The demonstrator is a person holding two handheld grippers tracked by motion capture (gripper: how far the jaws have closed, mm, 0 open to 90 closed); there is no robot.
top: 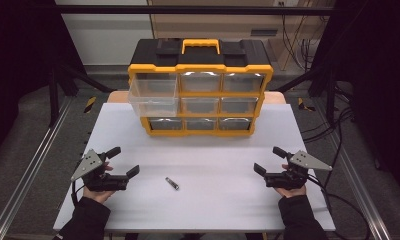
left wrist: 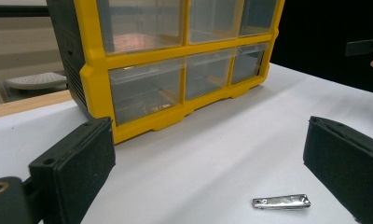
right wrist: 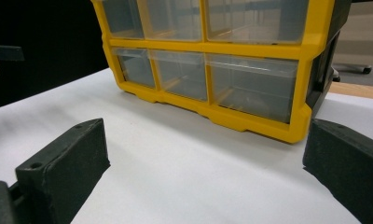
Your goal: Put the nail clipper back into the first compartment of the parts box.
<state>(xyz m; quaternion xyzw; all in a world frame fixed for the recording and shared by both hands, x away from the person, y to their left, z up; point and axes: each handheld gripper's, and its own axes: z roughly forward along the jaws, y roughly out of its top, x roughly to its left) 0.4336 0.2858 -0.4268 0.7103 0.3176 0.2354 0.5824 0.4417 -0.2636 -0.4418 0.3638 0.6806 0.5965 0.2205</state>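
Observation:
A small silver nail clipper (top: 172,183) lies flat on the white table (top: 208,200), between my two hands; the left gripper view shows the clipper (left wrist: 281,201) low down, near the right jaw. My left gripper (top: 123,161) rests at the table's left with its jaws wide open and nothing between them. At the table's right my right gripper (top: 269,160) is open too, and empty. A yellow and black drawer cabinet (top: 200,95) stands at the back, with its top-left clear drawer (top: 153,97) pulled out.
The cabinet (left wrist: 142,70) fills the far side in both gripper views, with several clear drawers (right wrist: 250,84) shut. A wooden edge (left wrist: 21,103) borders the table behind it. Metal frame rails (top: 28,170) run along both sides of the table.

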